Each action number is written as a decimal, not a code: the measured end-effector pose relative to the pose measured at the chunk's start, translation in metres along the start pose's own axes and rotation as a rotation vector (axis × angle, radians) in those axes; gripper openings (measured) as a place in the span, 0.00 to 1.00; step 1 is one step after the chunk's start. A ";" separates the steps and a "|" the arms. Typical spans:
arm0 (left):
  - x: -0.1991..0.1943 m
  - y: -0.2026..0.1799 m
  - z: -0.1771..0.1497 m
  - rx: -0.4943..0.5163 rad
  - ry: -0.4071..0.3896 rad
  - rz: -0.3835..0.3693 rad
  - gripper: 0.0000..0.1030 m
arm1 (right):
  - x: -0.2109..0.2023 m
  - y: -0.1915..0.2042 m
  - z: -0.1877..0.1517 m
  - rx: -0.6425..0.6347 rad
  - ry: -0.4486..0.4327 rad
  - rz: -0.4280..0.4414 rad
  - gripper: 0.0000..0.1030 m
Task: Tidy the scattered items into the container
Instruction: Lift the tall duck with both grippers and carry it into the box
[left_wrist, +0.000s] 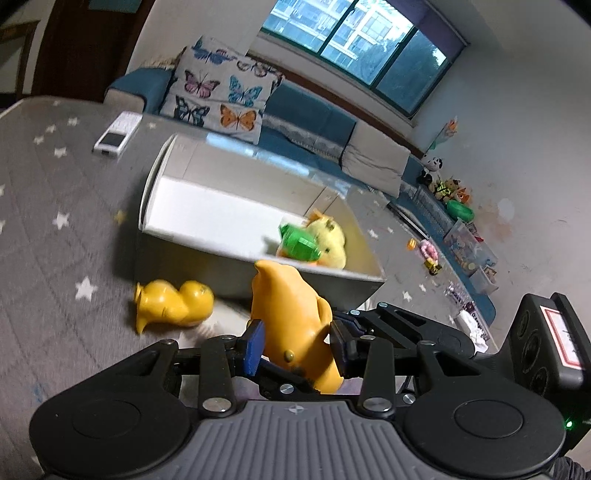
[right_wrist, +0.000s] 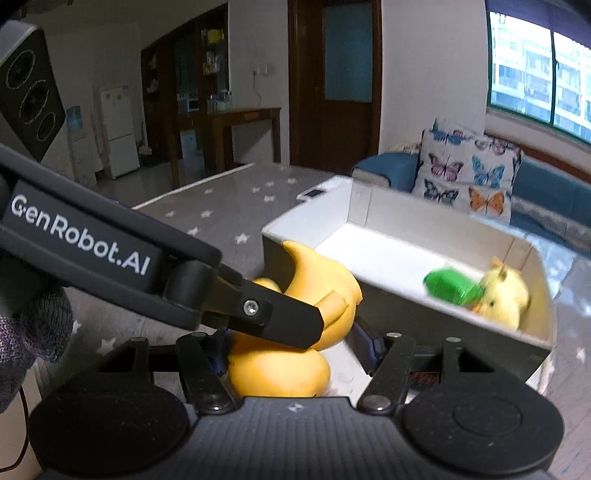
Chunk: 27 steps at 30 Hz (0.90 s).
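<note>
Left gripper (left_wrist: 295, 343): closed on an orange rubber duck (left_wrist: 291, 317), held between the blue pads, tail up.
Right gripper (right_wrist: 291, 354): second orange duck (right_wrist: 280, 365) between its fingers; grip cannot be told.
Container (left_wrist: 155, 177): white box just beyond both ducks, holding a green toy (left_wrist: 299, 245) and a yellow plush chick (left_wrist: 330, 240).
</note>
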<state>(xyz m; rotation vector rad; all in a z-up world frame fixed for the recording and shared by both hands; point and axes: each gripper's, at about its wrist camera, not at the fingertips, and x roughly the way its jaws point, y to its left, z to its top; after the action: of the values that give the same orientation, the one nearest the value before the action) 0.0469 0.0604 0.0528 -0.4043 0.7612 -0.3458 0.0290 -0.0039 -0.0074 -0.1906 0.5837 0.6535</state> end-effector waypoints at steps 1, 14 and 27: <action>-0.001 -0.002 0.003 0.001 -0.007 -0.003 0.39 | -0.001 -0.001 0.004 -0.002 -0.009 -0.007 0.62; 0.010 -0.013 0.051 0.053 -0.076 -0.007 0.37 | 0.006 -0.025 0.046 -0.006 -0.085 -0.047 0.60; 0.083 0.026 0.106 0.020 -0.014 0.007 0.38 | 0.089 -0.072 0.083 0.022 0.013 -0.061 0.59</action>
<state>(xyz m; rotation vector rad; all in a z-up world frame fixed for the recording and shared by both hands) 0.1836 0.0703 0.0611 -0.3845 0.7449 -0.3431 0.1684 0.0143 0.0097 -0.1919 0.5954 0.5867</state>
